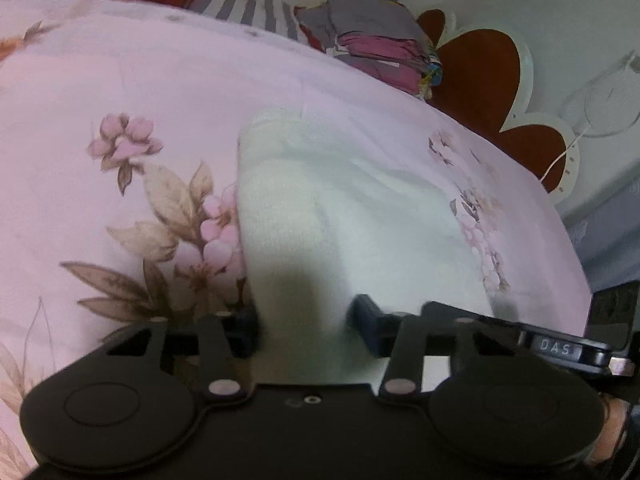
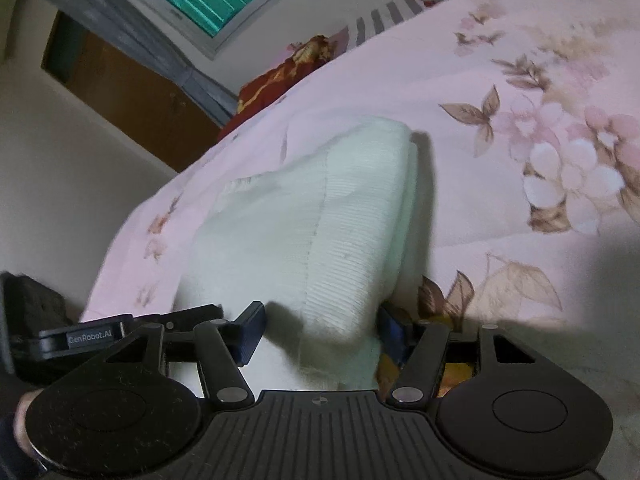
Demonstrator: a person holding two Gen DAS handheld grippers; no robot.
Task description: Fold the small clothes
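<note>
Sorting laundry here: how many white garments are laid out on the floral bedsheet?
1. A white knit garment lies on the pink floral bedsheet, its near edge between both grippers' fingers. A pile of folded clothes sits at the far edge; more white pieces could be hidden there.

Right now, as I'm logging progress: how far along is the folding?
Done: a stack of folded clothes sits at the bed's far edge. In hand: the white ribbed knit garment lies between the jaws of both the left hand-held gripper and the right. Left: folding it.
</note>
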